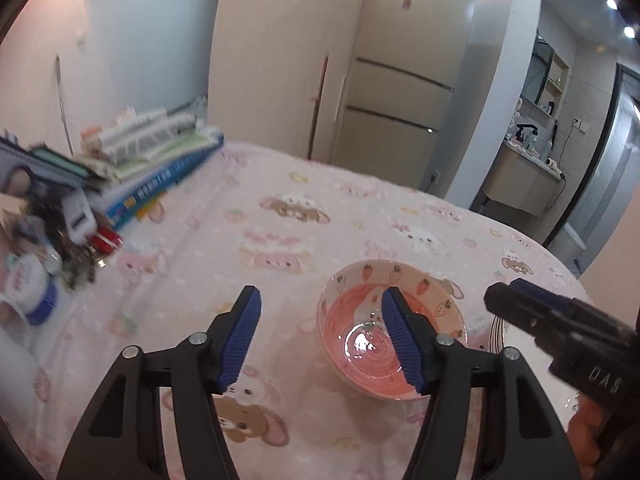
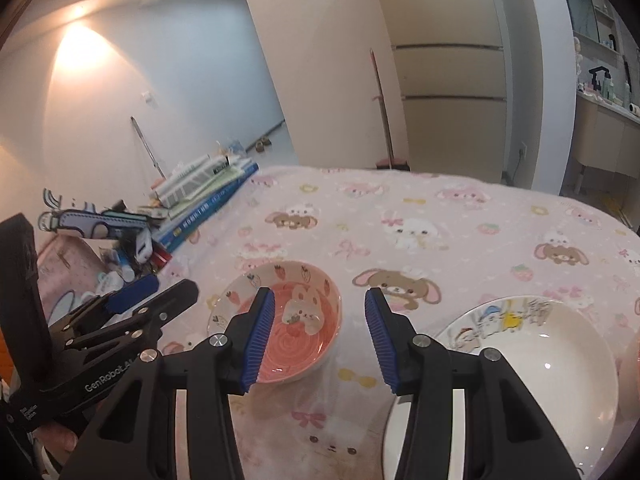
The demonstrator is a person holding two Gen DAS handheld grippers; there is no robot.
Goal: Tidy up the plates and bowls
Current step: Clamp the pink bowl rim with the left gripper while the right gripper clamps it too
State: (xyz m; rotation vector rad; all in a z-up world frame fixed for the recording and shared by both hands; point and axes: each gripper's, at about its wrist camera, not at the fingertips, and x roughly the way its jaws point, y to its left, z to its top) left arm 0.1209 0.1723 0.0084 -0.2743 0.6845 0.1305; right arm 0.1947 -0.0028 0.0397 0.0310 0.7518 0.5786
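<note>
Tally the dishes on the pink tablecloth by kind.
Pink strawberry bowl: 1
White plate with cartoon print: 1
Total: 2

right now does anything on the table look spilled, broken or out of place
Nothing spilled or broken. The pink strawberry-print bowl and white cartoon-print plate sit upright and empty on the pink cloth. Only the book stack and clutter at the far left edge look untidy.

"GenRobot.AI" reads in white along the left gripper [image 2: 132,300] arm; "DAS" shows on the right gripper [image 1: 516,292] body. Book-spine print stays unreadable.
</note>
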